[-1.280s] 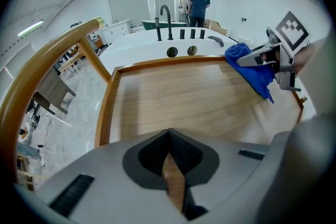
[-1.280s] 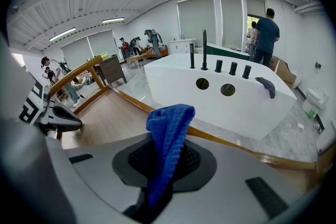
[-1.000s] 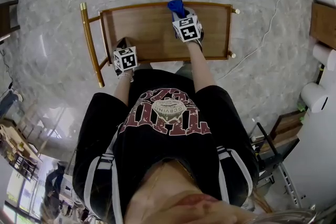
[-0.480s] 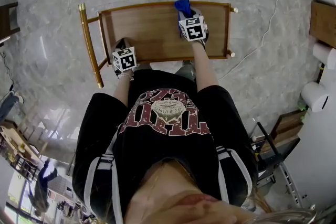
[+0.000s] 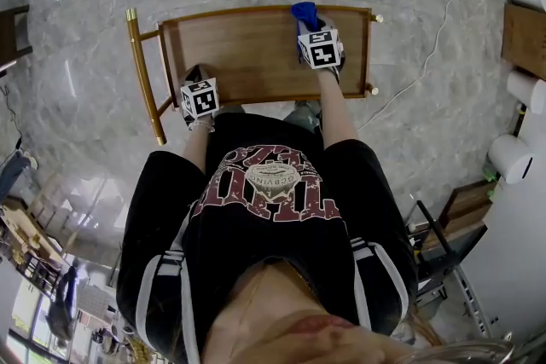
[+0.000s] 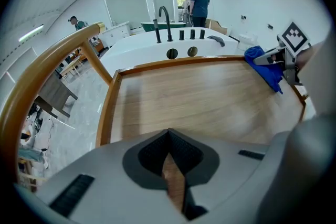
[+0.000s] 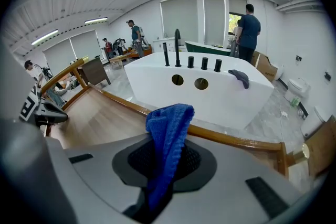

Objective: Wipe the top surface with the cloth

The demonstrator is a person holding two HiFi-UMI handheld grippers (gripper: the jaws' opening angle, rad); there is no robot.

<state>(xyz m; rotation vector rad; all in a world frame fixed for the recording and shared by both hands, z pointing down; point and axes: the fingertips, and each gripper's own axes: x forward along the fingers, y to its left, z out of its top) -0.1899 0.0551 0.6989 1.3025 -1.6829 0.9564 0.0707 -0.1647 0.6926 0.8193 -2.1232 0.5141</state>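
While my right gripper [image 7: 167, 165] clenched the blue knitted cloth [image 7: 169, 128], its bunched folds stood at the far right rim of the brown wooden rimmed top surface [image 5: 247, 47]. The cloth's lower end was lost between my jaws. My left gripper [image 6: 169, 165], pressed closed on nothing, sat low at the near left edge.
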